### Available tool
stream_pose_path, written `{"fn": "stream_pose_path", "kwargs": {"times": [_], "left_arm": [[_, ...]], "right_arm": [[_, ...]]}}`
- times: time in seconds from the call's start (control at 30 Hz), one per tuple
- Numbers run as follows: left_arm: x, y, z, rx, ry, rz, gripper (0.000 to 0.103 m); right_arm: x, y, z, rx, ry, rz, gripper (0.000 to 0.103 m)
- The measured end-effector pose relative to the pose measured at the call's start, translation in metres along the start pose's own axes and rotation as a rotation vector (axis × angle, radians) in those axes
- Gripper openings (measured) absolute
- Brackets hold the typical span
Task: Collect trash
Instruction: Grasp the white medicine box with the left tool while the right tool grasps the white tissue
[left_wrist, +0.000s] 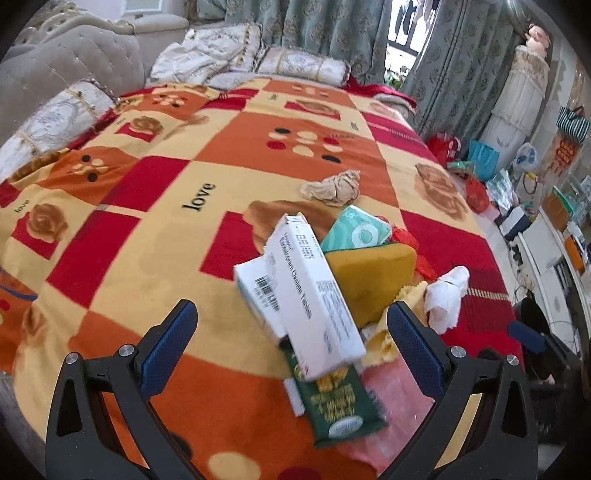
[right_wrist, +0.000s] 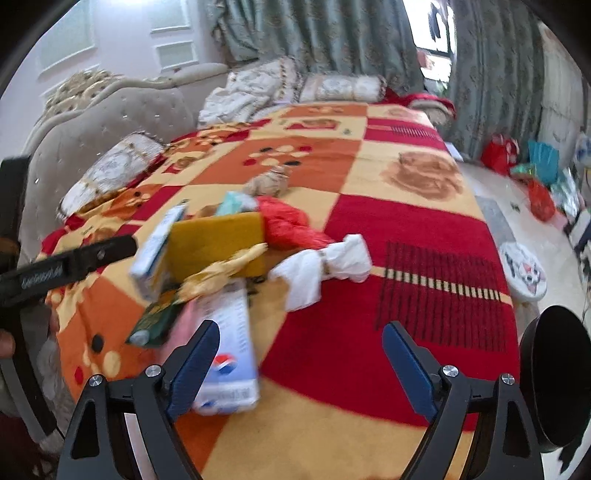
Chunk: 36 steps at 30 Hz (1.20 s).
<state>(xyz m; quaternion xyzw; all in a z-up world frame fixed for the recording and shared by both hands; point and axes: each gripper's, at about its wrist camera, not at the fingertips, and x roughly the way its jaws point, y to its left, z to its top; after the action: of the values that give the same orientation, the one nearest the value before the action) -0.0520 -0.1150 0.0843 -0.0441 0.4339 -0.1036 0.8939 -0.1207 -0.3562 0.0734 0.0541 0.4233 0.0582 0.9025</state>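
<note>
- Both pairs of jaws stand wide apart with nothing clamped between their blue pads.
- The left gripper (left_wrist: 293, 321) hangs above the near end of a trash heap on the bed; a long white cardboard box with printed text (left_wrist: 314, 299) lies between its fingers without touching either pad.
- A smaller white carton with a barcode (left_wrist: 258, 291) lies under that long box, on its left.
- A dark green packet with yellow lettering (left_wrist: 332, 410) pokes out beneath both, next to a pale pink plastic sheet (left_wrist: 395, 402).
- The left gripper's right-hand pad sits just beside a mustard-yellow sponge block (left_wrist: 369, 273) and a crumpled yellow wrapper (left_wrist: 410, 295).
- The right gripper (right_wrist: 301, 362) is open over the red and yellow squares of the blanket; a white box with a red and blue logo (right_wrist: 232, 365) lies against its left-hand finger, though motion blur hides whether they touch.
- A knotted white tissue wad (right_wrist: 325, 266) lies further ahead of the right gripper, on the red square, at the heap's right edge.
- Red plastic bag (right_wrist: 288, 225) and a teal tissue pack (left_wrist: 358, 230) lie at the heap's far side.
- A beige crumpled cloth (left_wrist: 332, 186) rests apart, further up the patchwork fleece blanket (left_wrist: 147, 206).
- Beyond it are a grey tufted headboard (left_wrist: 66, 70) and white embroidered pillows (left_wrist: 303, 62).
</note>
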Motion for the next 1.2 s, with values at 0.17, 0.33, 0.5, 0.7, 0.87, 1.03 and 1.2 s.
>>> {"fn": "stream_pose_path", "kwargs": {"times": [0.17,0.33,0.5,0.7,0.87,1.03,1.2], "left_arm": [[0.030,0.003,0.013,-0.008,0.079,-0.021,0.074],[0.041,0.010,0.013,-0.022,0.136,-0.083,0.051],[0.023,0.021,0.010,-0.036,0.109,-0.097,0.047],[-0.013,0.017,0.014,-0.009,0.062,-0.126,0.047],[-0.037,-0.006,0.018,0.023,0.032,-0.163,0.047],[-0.050,-0.027,0.018,0.046,0.015,-0.183,0.047],[-0.052,-0.039,0.017,0.067,0.029,-0.179,0.047]], "right_arm": [[0.034,-0.021,0.024,0.080,0.025,0.017,0.088],[0.065,-0.024,0.035,0.129,0.066,0.099,0.066],[0.060,-0.030,0.028,0.149,0.061,0.147,0.038],[0.018,-0.039,0.017,0.131,-0.004,0.159,0.023],[-0.002,-0.055,0.007,0.140,-0.024,0.140,0.022],[0.013,-0.060,0.012,0.235,0.019,0.162,0.033],[0.049,-0.041,0.026,0.215,0.050,0.158,0.040]]}}
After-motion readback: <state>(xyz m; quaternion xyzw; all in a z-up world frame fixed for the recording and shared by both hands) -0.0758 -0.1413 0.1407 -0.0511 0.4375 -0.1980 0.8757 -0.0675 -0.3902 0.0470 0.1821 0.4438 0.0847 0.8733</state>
